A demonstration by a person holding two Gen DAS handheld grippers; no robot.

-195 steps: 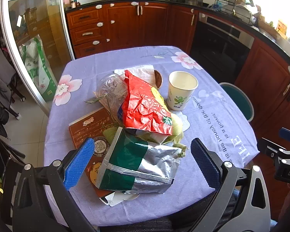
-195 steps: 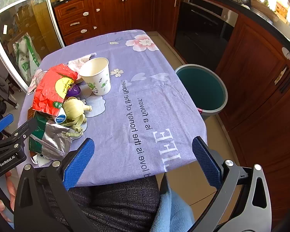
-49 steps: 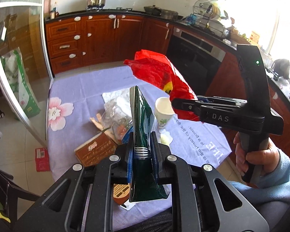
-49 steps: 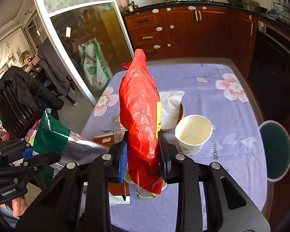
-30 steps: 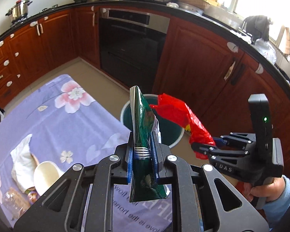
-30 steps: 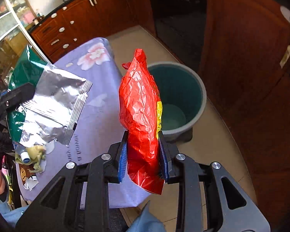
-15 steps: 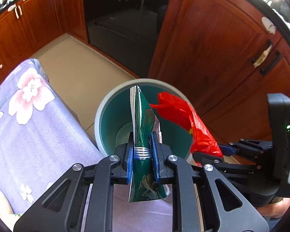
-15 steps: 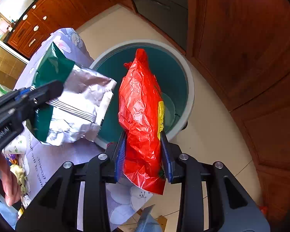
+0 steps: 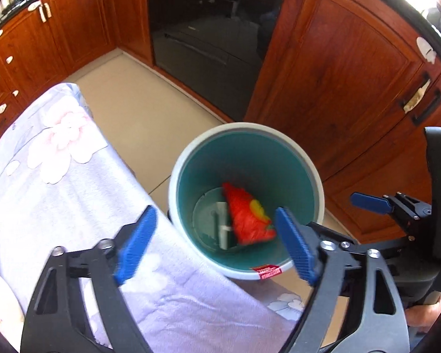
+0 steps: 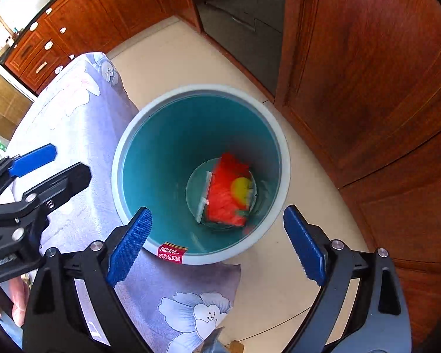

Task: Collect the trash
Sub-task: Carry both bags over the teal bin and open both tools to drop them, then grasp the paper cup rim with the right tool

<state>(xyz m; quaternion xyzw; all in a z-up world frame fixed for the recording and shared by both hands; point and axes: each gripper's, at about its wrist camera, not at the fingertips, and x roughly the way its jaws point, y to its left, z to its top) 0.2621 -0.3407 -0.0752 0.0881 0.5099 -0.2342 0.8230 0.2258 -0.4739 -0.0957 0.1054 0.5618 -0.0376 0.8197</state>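
A teal bin [image 9: 244, 128] [image 10: 200, 89] with a pale rim stands on the floor beside the table. A red snack bag [image 9: 247, 220] [image 10: 226, 197] lies blurred at its bottom. A pale edge of the green and silver foil bag [image 9: 222, 231] [image 10: 206, 198] shows beside it, the rest hidden. My left gripper [image 9: 216, 244] hangs over the bin with its jaws opening and nothing between them. My right gripper [image 10: 217, 244] is also above the bin, jaws opening and empty. Each gripper appears in the other's view, the right gripper [image 9: 367, 200] at the right and the left gripper [image 10: 44, 167] at the left.
The table under a lilac flowered cloth [image 9: 58, 176] [image 10: 73, 111] touches the bin's left side. Dark wooden cabinets [image 9: 338, 73] and a black oven door [image 9: 205, 29] close in behind and to the right. Beige floor tiles [image 10: 167, 50] lie beyond. A person's hand [image 10: 17, 303] holds the left gripper.
Both grippers carried their bags from the table to above the bin, then opened. The red bag and the foil bag left the pads and dropped into the bin.
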